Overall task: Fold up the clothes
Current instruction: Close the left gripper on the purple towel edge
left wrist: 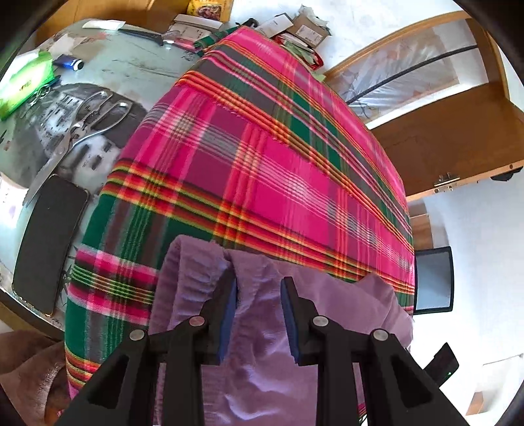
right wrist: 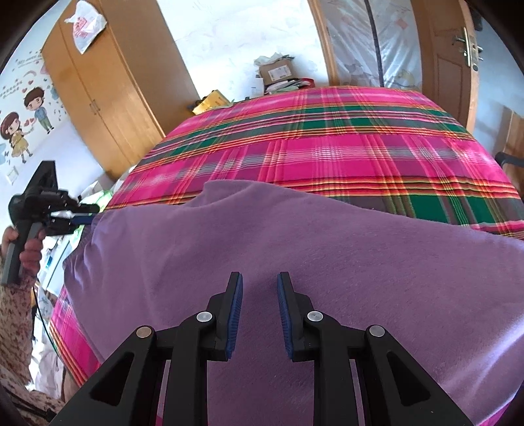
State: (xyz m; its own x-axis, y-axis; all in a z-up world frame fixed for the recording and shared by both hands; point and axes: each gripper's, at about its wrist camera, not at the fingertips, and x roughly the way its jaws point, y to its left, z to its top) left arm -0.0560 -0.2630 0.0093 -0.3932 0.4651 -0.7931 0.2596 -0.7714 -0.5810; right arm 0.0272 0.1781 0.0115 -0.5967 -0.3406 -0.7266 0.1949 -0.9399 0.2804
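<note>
A purple garment [right wrist: 294, 229] lies spread over a pink, green and red plaid blanket [right wrist: 327, 137]. My right gripper [right wrist: 260, 288] hovers open just above the garment's middle, with nothing between its fingers. In the left wrist view the purple garment [left wrist: 262, 354] is bunched at the near edge of the plaid blanket [left wrist: 262, 147]. My left gripper [left wrist: 258, 288] is open, and a ridge of the purple cloth rises between its blue pads. The right wrist view shows the left gripper [right wrist: 82, 216], held by a hand, at the garment's left edge.
Left of the blanket, a glass-topped table [left wrist: 131, 65] carries metal scissors [left wrist: 95, 121], a black phone [left wrist: 49, 245], a green tissue pack [left wrist: 23, 78] and a knife [left wrist: 140, 32]. Cardboard boxes [left wrist: 304, 29] sit past the blanket's far end. A wooden wardrobe [right wrist: 108, 82] and a door [right wrist: 452, 59] stand behind.
</note>
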